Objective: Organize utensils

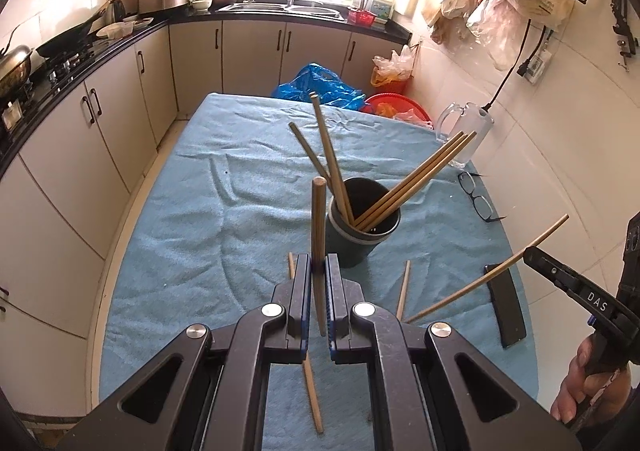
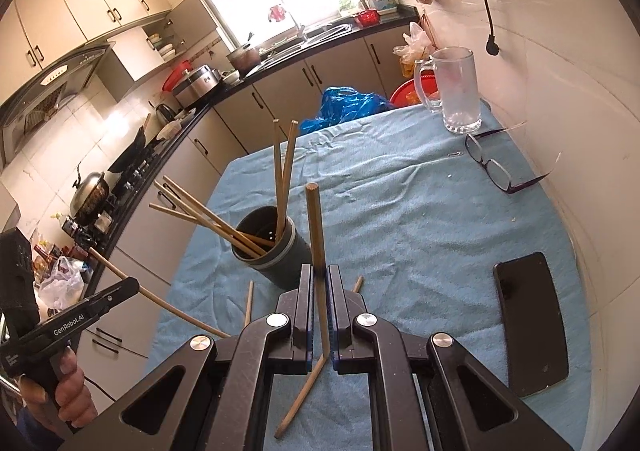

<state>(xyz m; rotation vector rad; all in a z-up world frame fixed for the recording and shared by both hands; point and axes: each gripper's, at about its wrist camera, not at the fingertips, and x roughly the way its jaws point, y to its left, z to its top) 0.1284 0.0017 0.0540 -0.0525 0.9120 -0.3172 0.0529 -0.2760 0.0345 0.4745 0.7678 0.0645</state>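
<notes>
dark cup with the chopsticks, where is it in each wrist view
Left wrist: dark cup sits just right of centre, beyond the left gripper.
Right wrist: dark cup sits left of centre, beside the right gripper.
Shared landmark: glass mug at the table's far right.

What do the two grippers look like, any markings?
Both are matte black with round silver pivot bolts and blue-edged pads. The left gripper reads "GenRobot.AI" in white along its side; the right gripper reads "DAS". No cables show.

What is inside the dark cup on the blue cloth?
Five wooden chopsticks stand in the dark cup, leaning on its rim: two one way, three the other. Their lower ends and the cup's bottom are hidden by its wall.
</notes>
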